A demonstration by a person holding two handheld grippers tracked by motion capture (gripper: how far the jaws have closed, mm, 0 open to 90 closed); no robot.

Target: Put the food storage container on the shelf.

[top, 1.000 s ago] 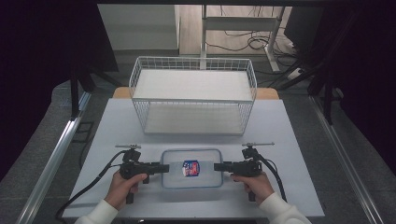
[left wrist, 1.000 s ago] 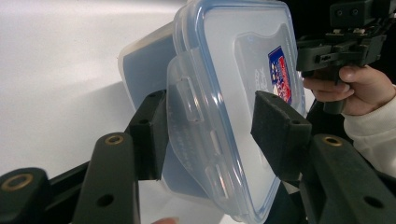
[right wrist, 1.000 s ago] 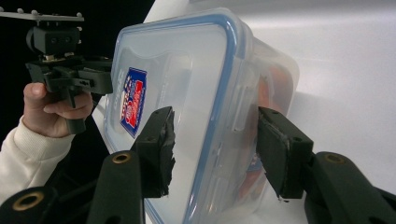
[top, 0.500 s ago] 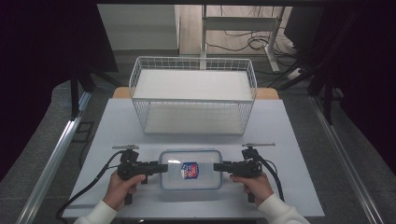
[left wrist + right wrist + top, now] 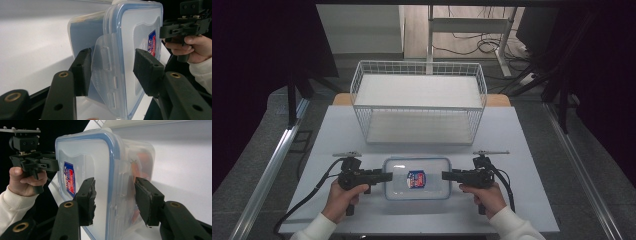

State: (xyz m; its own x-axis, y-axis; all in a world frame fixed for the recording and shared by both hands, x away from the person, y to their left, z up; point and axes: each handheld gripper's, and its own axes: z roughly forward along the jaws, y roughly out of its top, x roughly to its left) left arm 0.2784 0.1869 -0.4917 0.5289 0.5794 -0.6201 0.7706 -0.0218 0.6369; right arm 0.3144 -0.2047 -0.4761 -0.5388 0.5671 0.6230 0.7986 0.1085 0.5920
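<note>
My left tongs [image 5: 112, 72] and right tongs [image 5: 115, 200] sit wide around opposite end clips of the lidded box [image 5: 417, 178], near-centre on the surface [image 5: 522, 135]; contact looks unlikely, can't confirm.

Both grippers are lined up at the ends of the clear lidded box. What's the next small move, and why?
Probably close both grippers on the end latch flaps. The left gripper and right gripper each straddle a flap of the clear blue-rimmed plastic box, jaws open, not yet pinching.
</note>
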